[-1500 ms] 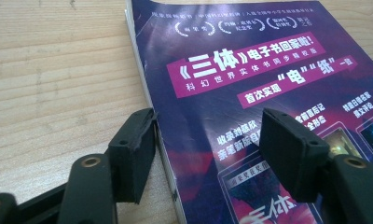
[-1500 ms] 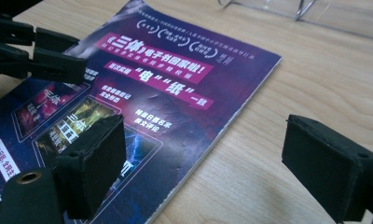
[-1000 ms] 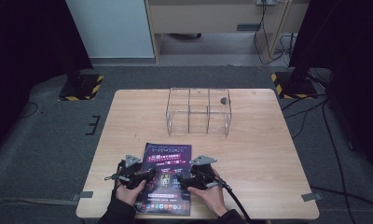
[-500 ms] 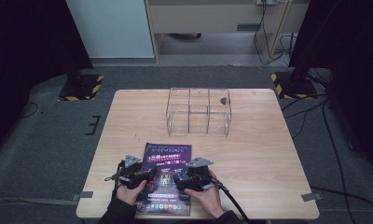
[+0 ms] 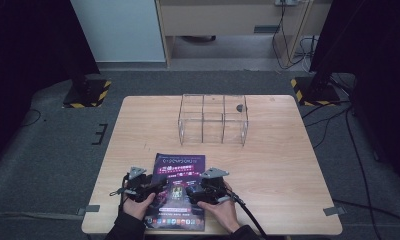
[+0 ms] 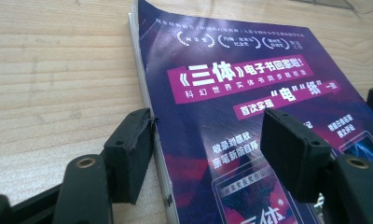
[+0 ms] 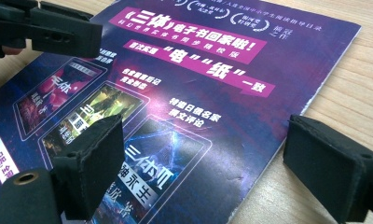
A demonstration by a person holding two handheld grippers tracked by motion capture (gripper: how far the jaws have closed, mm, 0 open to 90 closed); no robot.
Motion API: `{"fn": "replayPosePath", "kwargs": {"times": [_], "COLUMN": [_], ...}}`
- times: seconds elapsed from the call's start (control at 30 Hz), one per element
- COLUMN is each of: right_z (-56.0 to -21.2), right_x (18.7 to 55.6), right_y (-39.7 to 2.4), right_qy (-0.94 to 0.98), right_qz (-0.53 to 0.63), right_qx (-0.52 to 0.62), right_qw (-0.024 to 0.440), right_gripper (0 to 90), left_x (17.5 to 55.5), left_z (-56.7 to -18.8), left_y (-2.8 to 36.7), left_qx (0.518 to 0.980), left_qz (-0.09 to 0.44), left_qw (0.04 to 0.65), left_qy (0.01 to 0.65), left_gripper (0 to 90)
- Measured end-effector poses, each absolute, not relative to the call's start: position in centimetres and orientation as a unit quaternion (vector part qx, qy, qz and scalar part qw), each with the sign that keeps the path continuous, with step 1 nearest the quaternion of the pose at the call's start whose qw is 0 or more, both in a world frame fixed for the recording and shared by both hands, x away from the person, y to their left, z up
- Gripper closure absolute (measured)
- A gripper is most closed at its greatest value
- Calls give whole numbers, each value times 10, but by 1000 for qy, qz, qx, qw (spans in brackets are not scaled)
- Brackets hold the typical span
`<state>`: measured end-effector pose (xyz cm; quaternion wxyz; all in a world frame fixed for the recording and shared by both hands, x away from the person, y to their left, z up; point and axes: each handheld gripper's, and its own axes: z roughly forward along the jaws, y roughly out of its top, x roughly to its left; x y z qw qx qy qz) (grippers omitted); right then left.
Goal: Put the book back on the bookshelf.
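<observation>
A purple magazine [image 5: 179, 172] with white Chinese print lies flat at the table's near edge. My left gripper [image 5: 160, 186] lies low at its left side. In the left gripper view its jaws straddle the spine [image 6: 149, 100]: one fingertip [image 6: 128, 154] rests on the wood, the other hangs over the cover. The jaws have just been closing a little, and the pads do not press the magazine [image 6: 240, 102]. My right gripper [image 7: 203, 158] is open across the right edge of the magazine [image 7: 184, 84], one jaw over the cover and one over bare wood. The gripper [image 5: 190, 191] faces the left one.
A clear acrylic box [image 5: 213, 119] with several compartments stands at the far middle of the wooden table [image 5: 288, 165]. A small dark object [image 5: 239, 107] sits in its right rear cell. Dark floor, cables and stand bases surround the table.
</observation>
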<state>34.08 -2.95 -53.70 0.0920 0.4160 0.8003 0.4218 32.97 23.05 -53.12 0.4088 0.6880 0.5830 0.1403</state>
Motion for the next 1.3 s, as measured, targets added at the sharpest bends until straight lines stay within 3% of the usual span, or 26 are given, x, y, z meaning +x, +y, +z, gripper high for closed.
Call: {"fn": "replayPosePath", "kwargs": {"times": [0.67, 0.9, 1.1, 1.3], "right_z": [-537, -537, -537, -537], "right_x": [344, 344, 344, 344], "right_y": [-32, -33, -34, -34], "right_qy": [803, 804, 805, 809], "right_qz": [418, 418, 417, 411], "right_qx": [414, 411, 410, 407], "right_qw": [97, 96, 99, 106], "right_gripper": [137, 141, 145, 152], "left_x": [325, 318, 321, 327], "left_z": [-528, -521, -523, -528], "left_y": [239, 237, 246, 244], "left_qx": [683, 672, 651, 666], "left_qz": [112, 119, 82, 87], "left_qw": [443, 480, 523, 498], "left_qy": [570, 551, 544, 548], "left_gripper": [376, 371, 396, 391]}}
